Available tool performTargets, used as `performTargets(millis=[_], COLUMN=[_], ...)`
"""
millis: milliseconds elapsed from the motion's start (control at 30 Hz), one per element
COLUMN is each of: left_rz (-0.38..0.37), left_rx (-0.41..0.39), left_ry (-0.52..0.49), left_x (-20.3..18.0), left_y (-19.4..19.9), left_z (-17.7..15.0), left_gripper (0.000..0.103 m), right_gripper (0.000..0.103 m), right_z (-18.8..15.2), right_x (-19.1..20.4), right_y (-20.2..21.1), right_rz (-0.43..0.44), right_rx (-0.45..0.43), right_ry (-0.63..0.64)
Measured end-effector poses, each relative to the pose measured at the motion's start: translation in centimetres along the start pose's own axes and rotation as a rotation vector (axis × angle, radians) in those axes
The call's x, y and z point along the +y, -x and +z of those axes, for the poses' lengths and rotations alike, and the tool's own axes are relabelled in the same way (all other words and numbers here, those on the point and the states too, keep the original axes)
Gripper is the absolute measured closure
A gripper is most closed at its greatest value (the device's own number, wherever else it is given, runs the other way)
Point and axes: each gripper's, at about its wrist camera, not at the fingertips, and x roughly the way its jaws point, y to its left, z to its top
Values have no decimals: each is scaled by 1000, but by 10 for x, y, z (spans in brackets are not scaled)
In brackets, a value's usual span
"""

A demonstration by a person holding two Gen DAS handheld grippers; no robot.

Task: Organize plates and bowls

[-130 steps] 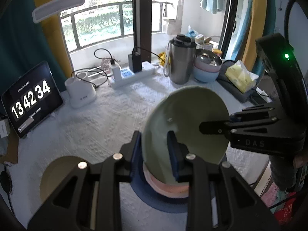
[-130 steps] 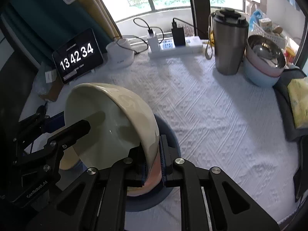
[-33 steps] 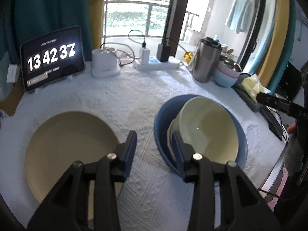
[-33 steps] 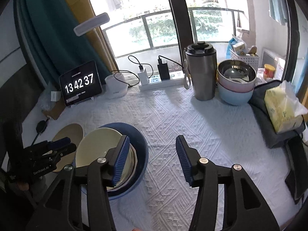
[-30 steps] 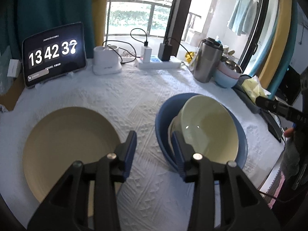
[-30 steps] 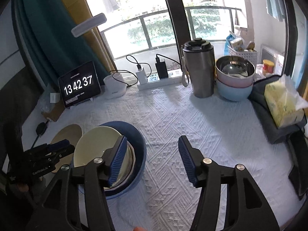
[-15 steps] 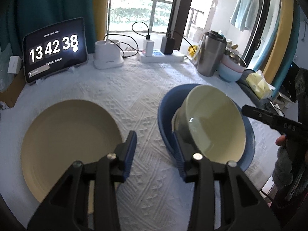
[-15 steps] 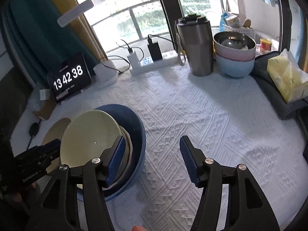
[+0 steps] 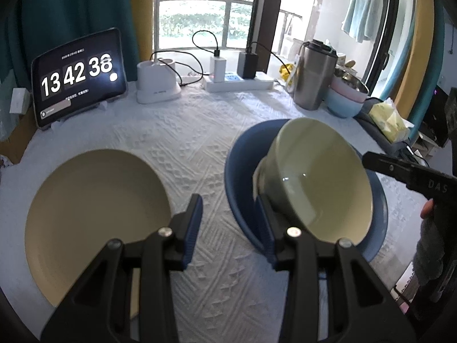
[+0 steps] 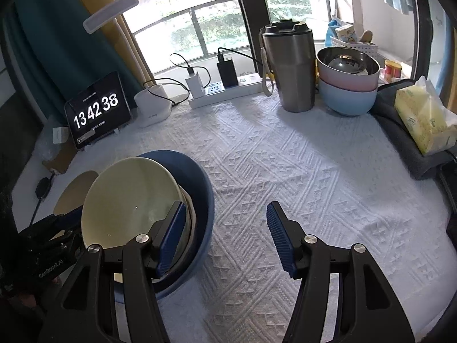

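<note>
**Cream bowl tipped in the blue dish, both claws empty**

Left wrist view first. The left claw (image 9: 230, 220) is spread fairly wide with nothing between the pads. The cream bowl (image 9: 314, 180) sits just ahead and to the right of it, tilted inside the blue dish (image 9: 240, 177), its mouth leaning toward the camera and to the right. The claw's right pad is right up against the bowl's outer wall, though I can't tell if it actually touches. The tan plate (image 9: 94, 208) lies flat on the white tablecloth (image 9: 188, 140), ahead and to the left, near the left pad. The other tool pokes in from the right with "DAS" printed on it. The tablet clock (image 9: 78, 75) reads 13 42 38.

Right wrist view. The right claw (image 10: 225, 237) is wide open and empty too. The bowl lies to its left, with the left pad overlapping the bowl's rim; contact is unclear. "GenRobot.AI" shows on the left tool. I'd guess the right claw is nearer the rim for the next grab.
</note>
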Motion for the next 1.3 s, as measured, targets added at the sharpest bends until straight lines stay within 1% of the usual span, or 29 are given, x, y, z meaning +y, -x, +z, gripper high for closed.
performTargets(millis=[133,233,333,400,500,600,667,800,933,1000,1033,1067,1100,1133,1167,1200,1233,1267,1300], left_rz=[27,53,60,63,77,53,44,44,50,49,45,42,38,35,36,37,45,44,39], left_rx=[-17,-37,-50,-60,-62,-57,-49,-49,-58,-64,-69,-75,-81,-88,-94,-99,-111,-116,-122], left_ry=[-14,-32,-48,-41,-3,43,44,35,27,23,24,24,22,18,17,16,20,33,44], left_x=[-5,-8,-8,-7,-4,1,2,1,-2,-3,-4,-5,-6,-7,-9,-11,-13,-12,-12], left_y=[-2,-2,-3,-4,-10,-13,-14,-15,-14,-14,-13,-13,-13,-13,-13,-12,-11,-11,-11], left_z=[-1,-2,-2,-2,-4,-3,-2,-2,-3,-4,-4,-4,-5,-5,-6,-7,-8,-8,-9], left_gripper=[62,62,62,61,58,58,58,59,63,66,69,71,77,82,84,88,88,88,89], right_gripper=[41,41,41,41,41,41,41,41,42,46,50,57,61,69,80,85,90,90,90], right_z=[-2,-7,-7,-7,-9,-13,-15,-12,-10,-11,-13,-13,-15,-16,-17,-19,-19,-20,-21], right_x=[-6,-7,-7,-9,-11,-11,-12,-19,-17,-14,-12,-10,-7,0,5,12,15,19,19], right_y=[-5,-11,-12,-12,-14,-14,-14,-19,-19,-18,-17,-16,-14,-12,-12,-11,-11,-11,-11], right_rz=[-44,-13,-12,-3,6,7,12,61,62,65,64,65,63,52,45,34,24,-4,-13], right_rx=[26,55,49,43,25,-1,-10,21,26,16,8,-1,-14,-32,-44,-57,-64,-77,-84], right_ry=[-4,-2,-4,-18,-41,-59,-81,-104,-81,-63,-52,-43,-31,-4,13,30,38,41,36])
